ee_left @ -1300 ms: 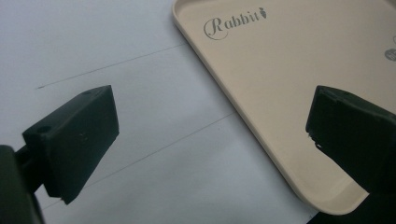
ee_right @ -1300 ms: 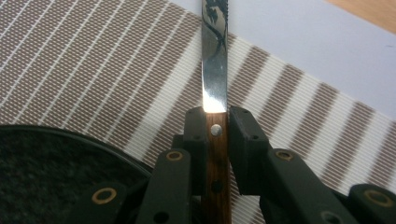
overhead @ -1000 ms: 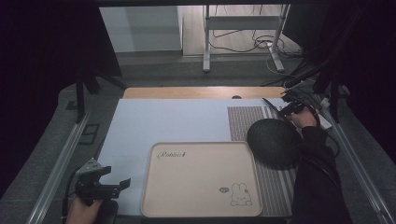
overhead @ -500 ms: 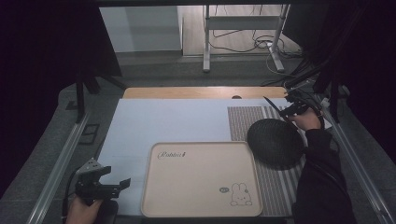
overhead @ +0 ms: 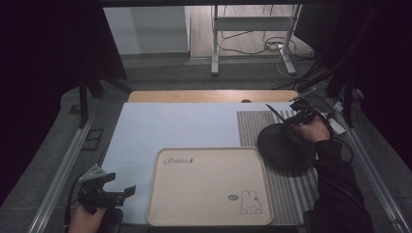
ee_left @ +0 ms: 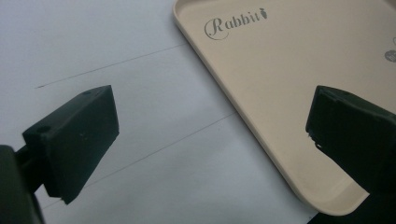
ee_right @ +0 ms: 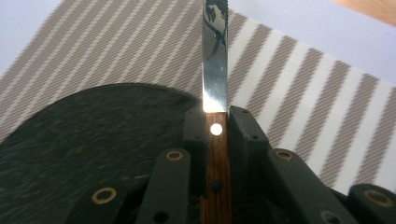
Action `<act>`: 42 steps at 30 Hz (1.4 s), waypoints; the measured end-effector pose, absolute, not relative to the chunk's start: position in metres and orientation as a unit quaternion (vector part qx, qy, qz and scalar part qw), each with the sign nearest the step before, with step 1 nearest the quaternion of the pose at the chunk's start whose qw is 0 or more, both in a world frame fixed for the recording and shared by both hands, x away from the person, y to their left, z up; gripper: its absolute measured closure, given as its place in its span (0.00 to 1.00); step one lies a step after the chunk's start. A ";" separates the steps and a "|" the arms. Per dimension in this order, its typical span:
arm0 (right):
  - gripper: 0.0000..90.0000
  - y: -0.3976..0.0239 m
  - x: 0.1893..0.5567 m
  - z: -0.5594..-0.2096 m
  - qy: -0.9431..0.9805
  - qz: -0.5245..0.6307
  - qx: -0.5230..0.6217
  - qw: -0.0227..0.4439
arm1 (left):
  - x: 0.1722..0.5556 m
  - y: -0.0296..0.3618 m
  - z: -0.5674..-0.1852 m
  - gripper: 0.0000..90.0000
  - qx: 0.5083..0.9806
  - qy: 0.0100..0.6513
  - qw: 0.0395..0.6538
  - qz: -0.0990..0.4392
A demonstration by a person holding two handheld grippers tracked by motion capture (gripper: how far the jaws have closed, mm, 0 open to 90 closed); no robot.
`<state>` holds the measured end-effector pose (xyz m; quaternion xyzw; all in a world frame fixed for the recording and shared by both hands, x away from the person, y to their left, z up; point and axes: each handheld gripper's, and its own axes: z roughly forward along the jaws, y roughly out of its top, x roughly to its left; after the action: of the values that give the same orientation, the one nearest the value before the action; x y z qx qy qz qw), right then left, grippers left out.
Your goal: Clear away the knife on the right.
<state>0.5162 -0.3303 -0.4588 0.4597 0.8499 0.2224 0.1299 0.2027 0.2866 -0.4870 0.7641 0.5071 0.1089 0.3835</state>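
The desk [overhead: 184, 124] carries a pale blue sheet, and at its right side lies a striped placemat [overhead: 286, 179]. A cream tray [overhead: 204, 187] printed with "Rabbit" and a small rabbit figure rests flat on the near middle of the sheet. A dark round plate [overhead: 284, 145] sits on the placemat, just beside the tray's far right corner. The left tool [overhead: 119, 193] hovers by the tray's near left edge, its jaws spread wide with nothing between them. The right tool [overhead: 297, 115] is clamped on the wooden handle of a knife [ee_right: 215, 70], whose steel blade points away over the placemat past the plate's rim.
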 end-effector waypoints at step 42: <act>0.86 -0.244 0.382 -0.466 0.896 0.265 0.350 0.072 | 0.203 0.287 -0.487 0.03 0.763 0.506 0.388 0.108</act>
<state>0.3816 -0.2439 -0.4663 0.3499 0.8955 0.2653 0.0722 0.2030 0.2871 -0.4869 0.7629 0.5060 0.1079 0.3877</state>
